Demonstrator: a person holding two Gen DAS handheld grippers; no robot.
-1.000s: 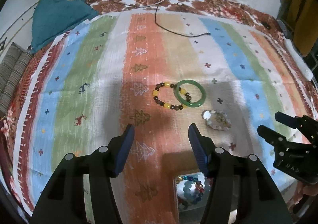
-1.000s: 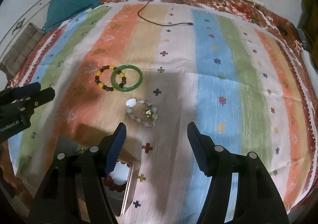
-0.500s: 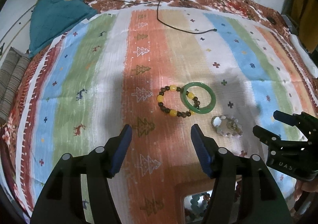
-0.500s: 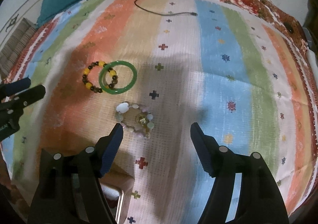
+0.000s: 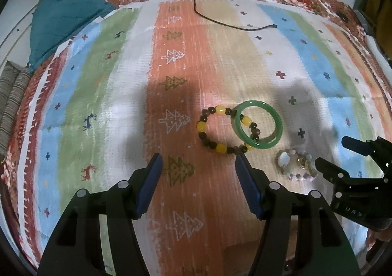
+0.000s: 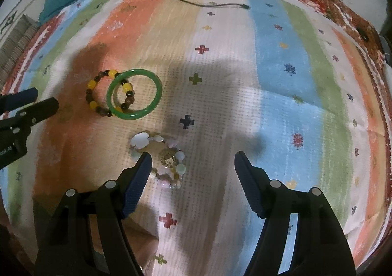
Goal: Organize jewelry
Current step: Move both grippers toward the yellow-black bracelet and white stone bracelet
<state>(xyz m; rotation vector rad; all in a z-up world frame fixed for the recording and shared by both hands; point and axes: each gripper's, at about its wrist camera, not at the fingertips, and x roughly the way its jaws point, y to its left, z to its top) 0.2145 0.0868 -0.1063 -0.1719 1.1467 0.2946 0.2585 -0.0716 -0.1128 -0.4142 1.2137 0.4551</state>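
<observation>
A green jade bangle (image 5: 257, 124) (image 6: 134, 93) lies on the striped cloth, overlapping a brown-and-yellow bead bracelet (image 5: 220, 130) (image 6: 107, 93). A pale shell-and-stone bracelet (image 5: 296, 164) (image 6: 161, 161) lies just in front of them. My left gripper (image 5: 198, 165) is open and empty, above the cloth just short of the bead bracelet. My right gripper (image 6: 192, 164) is open and empty; its left fingertip sits at the pale bracelet's edge. Each gripper also shows in the other's view, the right one at the right (image 5: 335, 153) and the left one at the left (image 6: 34, 99).
A striped patterned cloth (image 5: 98, 104) covers the surface. A black cable (image 5: 220, 20) lies at the far side. A teal cushion (image 5: 61, 23) sits at the far left corner. The top of a tan box (image 6: 144, 246) shows at the near edge.
Both grippers have moved forward toward the bracelets. The box with beads has slid out of sight below the left view. Both stay open.
</observation>
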